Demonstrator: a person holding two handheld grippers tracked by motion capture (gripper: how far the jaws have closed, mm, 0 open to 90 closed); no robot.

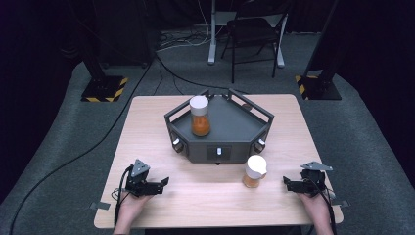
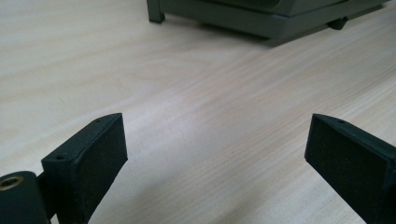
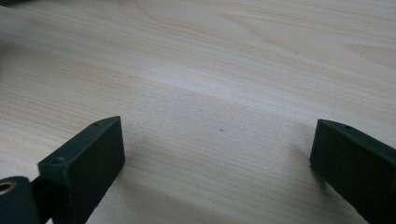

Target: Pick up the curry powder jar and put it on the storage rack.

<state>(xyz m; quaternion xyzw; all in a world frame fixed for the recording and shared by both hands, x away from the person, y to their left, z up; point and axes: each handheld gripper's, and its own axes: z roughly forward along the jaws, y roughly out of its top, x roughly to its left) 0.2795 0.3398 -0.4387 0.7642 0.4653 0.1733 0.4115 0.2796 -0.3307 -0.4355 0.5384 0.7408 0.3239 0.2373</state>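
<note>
We rest both hands on the near edge of the worktop, one at each corner. Our left tongs lie low over the wood with their tips aimed toward the middle of the worktop, and in the left gripper view they stand wide apart with only bare wood grain between the pads. Our right tongs mirror them from the other side, tips aimed inward toward the left tongs, and in the right gripper view they are spread just as wide, again with nothing between them. The thing nearest our right tongs is a flask of orange liquid with a white cap; it stands upright on the worktop, its long axis vertical and its cap pointing straight up, just in front of the dark tray and a little apart from the right tongs' tips. A second flask of the same kind, also upright with its cap on top, stands inside the tray near its left rear wall. The tray sits at the centre of the worktop, its angled front facing us, and its near corner shows at the top of the left gripper view. Neither pair of tongs touches a flask.
</note>
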